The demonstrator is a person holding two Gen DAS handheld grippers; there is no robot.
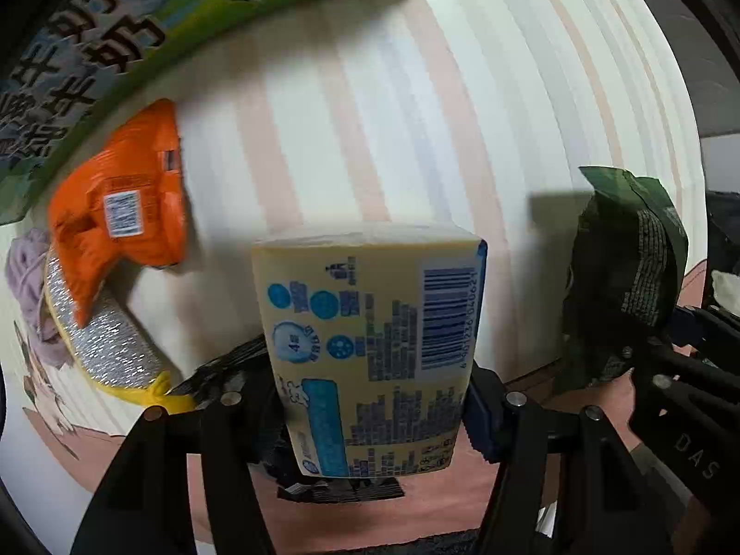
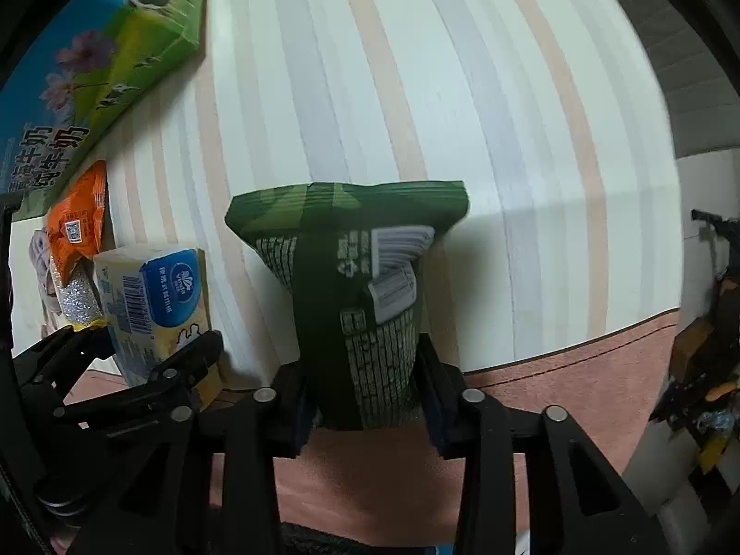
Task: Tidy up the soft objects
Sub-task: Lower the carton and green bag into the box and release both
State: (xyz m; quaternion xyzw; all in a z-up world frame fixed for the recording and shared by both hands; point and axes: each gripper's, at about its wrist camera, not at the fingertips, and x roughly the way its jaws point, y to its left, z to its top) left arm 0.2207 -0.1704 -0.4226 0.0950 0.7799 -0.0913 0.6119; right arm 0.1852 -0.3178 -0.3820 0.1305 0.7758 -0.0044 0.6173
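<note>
My left gripper (image 1: 370, 397) is shut on a pale yellow tissue pack (image 1: 370, 347) with blue print and a barcode, held upright above the striped cloth. It also shows in the right wrist view (image 2: 152, 305). My right gripper (image 2: 365, 397) is shut on a dark green snack bag (image 2: 356, 296), held upright; the bag also shows at the right of the left wrist view (image 1: 624, 273). An orange packet (image 1: 120, 208), a silver scouring sponge (image 1: 106, 337) and a lilac yarn ball (image 1: 27, 277) lie together at the left.
A green and blue milk carton box (image 1: 138, 37) lies at the upper left, also in the right wrist view (image 2: 92, 69). The striped cloth (image 2: 416, 92) covers the surface; a pink mat (image 2: 578, 370) borders its near edge. Dark clutter (image 2: 703, 370) sits at far right.
</note>
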